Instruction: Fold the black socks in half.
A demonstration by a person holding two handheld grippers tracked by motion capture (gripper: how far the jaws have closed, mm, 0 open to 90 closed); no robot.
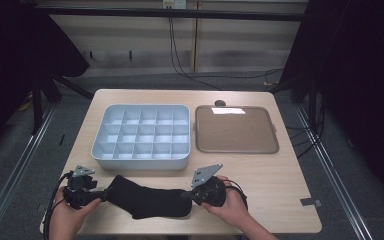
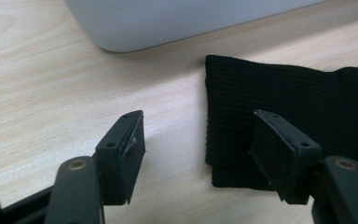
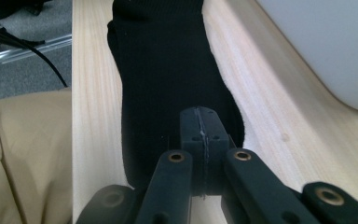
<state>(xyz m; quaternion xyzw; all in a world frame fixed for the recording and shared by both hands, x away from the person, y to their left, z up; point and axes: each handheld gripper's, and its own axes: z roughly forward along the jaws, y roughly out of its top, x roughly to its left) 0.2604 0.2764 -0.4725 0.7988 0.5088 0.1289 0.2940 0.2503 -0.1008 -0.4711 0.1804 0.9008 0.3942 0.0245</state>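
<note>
Light wood table (image 1: 280, 200) with a pale grain, set in a dim room: grey floor on both sides, metal rails running along it, dark curtains at the left and right edges, and black cables hanging down a panelled back wall. Black sock (image 1: 147, 197) lies flat along the near edge of the table, stretched between the two claws. Left gripper (image 1: 99, 195) is held at the sock's left end; in the left gripper view its jaws stand wide apart, open, one jaw over bare wood and the other over the ribbed cuff of the sock (image 2: 279, 107), probably just above the fabric, though contact is hard to judge. Right gripper (image 1: 186, 196) sits at the sock's right end; in the right gripper view its jaws are pressed together, and the sock (image 3: 168, 70) runs straight ahead from them, so it looks clamped on the end of the fabric. Grey compartment tray (image 1: 100, 150) sits just beyond both claws, its near wall close to the sock but apart from it. Brown flat tray (image 1: 200, 145) lies beyond the right gripper, beside the grey one. Beige trouser fabric (image 3: 23, 154) shows left of the right claw, below the table edge.
</note>
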